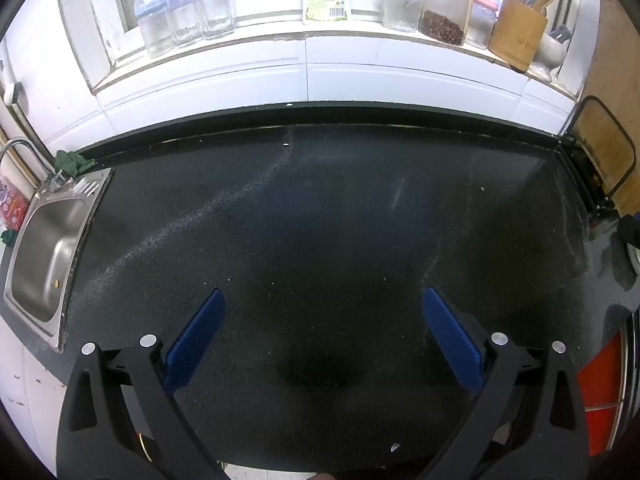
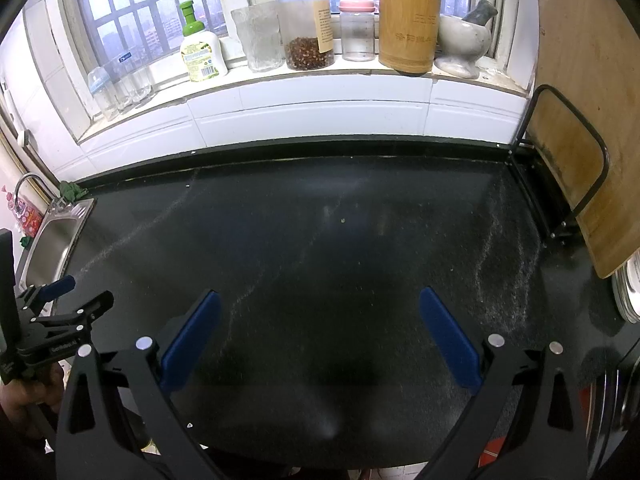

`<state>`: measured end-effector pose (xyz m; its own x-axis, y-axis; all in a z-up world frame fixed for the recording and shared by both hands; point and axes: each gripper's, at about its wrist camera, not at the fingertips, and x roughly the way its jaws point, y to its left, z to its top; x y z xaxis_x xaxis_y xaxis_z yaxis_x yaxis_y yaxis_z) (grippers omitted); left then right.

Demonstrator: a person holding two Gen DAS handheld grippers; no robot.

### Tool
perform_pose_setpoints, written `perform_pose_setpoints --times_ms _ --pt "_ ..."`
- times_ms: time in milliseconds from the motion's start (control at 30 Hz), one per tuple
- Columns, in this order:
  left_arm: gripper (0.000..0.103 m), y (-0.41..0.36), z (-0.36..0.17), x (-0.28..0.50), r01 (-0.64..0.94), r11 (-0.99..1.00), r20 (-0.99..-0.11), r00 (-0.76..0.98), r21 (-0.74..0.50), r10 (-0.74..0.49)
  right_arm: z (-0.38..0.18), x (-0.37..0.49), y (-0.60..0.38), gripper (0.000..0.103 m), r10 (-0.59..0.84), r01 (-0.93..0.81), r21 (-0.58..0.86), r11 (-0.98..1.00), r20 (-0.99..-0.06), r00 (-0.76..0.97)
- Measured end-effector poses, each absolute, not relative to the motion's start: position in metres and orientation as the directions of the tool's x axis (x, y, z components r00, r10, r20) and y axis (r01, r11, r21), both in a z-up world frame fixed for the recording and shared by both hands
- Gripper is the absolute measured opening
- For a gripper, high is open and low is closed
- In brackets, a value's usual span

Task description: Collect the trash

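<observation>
The only trash to be seen was a few small crumbs: one scrap lay on the dark countertop well ahead of the right gripper, another white fleck far ahead of the left gripper near the back edge. Both grippers hovered over the counter with fingers spread wide, holding nothing. The steel sink sat to the left gripper's left; a wooden board leaned to the right gripper's right.

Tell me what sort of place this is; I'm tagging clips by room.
Most likely a home kitchen: a stainless steel sink set into a dark speckled countertop, and a bamboo chopstick holder on the white tiled windowsill.
</observation>
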<state>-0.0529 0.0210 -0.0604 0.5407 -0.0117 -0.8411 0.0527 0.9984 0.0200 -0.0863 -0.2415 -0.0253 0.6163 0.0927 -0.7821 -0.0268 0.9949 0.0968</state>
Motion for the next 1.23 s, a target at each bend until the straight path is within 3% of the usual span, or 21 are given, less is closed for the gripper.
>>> perform_pose_setpoints --times_ms 1233 --pt "0.096 0.014 -0.066 -0.042 0.059 0.998 -0.851 0.525 0.021 -0.013 -0.031 -0.074 -0.247 0.096 0.094 -0.018 0.105 0.994 -0.791 0.605"
